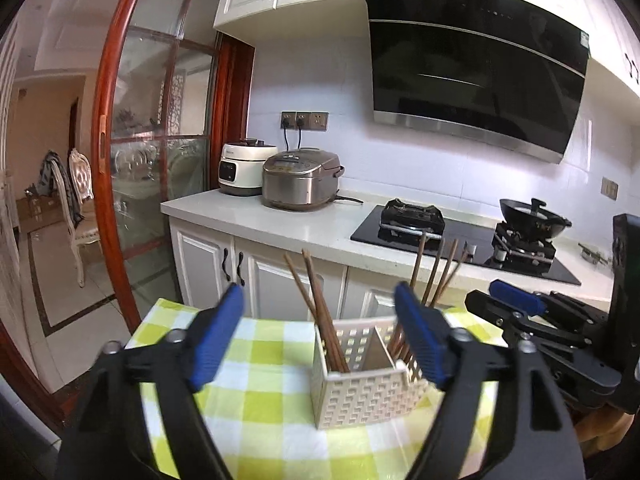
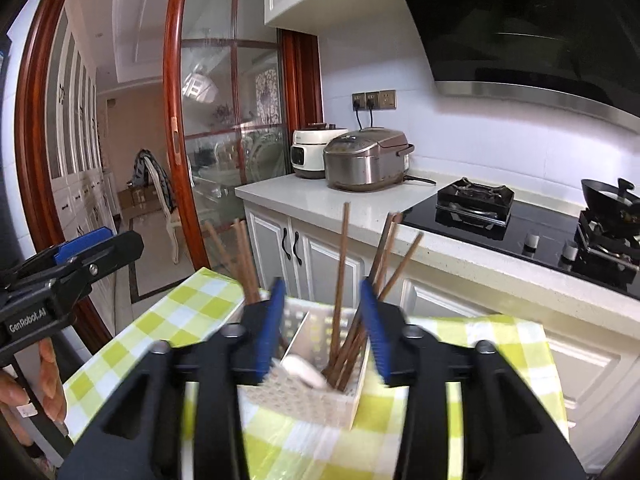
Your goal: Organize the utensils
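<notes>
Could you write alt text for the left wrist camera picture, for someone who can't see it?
A white perforated utensil basket holding brown chopsticks stands on a green-and-white checked tablecloth, framed by the open blue-padded left tongs. The right tongs reach in from the right edge. Behind are a kitchen counter with two rice cookers, a gas hob and a black range hood.
</notes>
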A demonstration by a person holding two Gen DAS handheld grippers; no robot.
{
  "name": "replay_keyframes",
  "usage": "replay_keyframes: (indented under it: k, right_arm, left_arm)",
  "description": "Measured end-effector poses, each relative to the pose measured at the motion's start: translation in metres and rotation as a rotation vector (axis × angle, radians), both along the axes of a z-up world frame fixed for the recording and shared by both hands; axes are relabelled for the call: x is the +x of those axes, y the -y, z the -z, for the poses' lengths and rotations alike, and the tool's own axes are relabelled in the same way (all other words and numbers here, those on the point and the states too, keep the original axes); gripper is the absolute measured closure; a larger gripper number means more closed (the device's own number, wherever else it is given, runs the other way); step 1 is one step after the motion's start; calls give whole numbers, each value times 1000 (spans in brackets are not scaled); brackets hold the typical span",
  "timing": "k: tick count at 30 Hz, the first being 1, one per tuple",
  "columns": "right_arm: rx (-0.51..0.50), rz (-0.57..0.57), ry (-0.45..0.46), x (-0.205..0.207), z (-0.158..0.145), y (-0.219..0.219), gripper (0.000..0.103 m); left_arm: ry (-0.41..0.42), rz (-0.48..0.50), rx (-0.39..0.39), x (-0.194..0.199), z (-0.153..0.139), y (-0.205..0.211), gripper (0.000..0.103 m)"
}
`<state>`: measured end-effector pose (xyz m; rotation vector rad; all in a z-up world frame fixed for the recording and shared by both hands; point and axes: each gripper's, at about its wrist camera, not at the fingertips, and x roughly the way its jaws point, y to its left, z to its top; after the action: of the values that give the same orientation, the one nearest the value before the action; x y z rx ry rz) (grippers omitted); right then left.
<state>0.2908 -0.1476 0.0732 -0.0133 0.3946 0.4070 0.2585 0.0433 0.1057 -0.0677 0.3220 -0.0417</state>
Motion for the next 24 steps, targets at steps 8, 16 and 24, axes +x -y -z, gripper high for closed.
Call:
replay_keyframes:
  k: [8, 16, 24]
  right_arm:
    - [58, 32, -39, -38, 20, 21, 52]
    - [93, 32, -32, -81, 33, 31, 33]
    - [29, 24, 37, -115, 31, 29, 22]
  left_arm:
    - [-29, -34, -20, -38, 23, -7, 5]
    - [-42, -27, 20, -65, 54, 7, 5]
    - [15, 62, -12, -94, 65, 4, 5]
